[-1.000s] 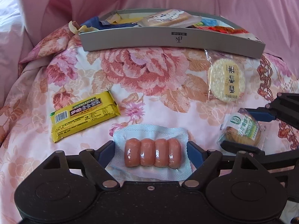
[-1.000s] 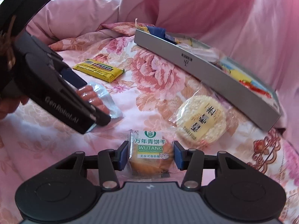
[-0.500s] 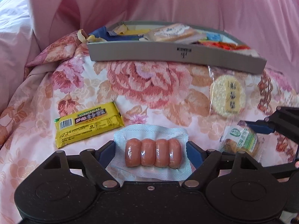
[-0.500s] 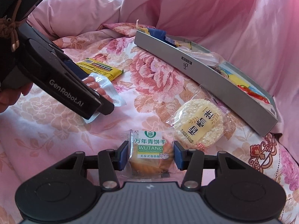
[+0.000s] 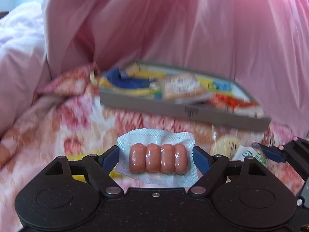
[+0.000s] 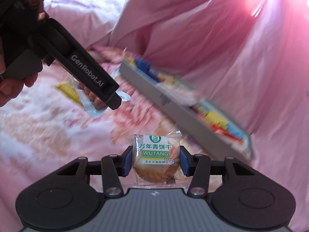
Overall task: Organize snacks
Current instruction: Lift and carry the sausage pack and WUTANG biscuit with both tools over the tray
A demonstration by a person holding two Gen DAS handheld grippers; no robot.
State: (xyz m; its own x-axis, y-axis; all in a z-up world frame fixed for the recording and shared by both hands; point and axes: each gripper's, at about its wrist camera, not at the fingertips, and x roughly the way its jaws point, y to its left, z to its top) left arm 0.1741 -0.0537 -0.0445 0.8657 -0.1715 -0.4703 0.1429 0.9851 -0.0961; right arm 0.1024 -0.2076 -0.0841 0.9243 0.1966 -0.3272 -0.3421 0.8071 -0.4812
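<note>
Right wrist view: right gripper pinches "WUTANG" biscuit pack; "GenRobot.AI" left gripper clamps sausage pack.

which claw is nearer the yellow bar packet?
Left. The left claw, holding the sausage pack, hangs right beside the yellow bar packet. The right claw, clamped on the biscuit pack, sits farther away.

Two wrist fisheyes, each close behind its own fingers, angled slightly downward, both facing the grey box on the bedspread
</note>
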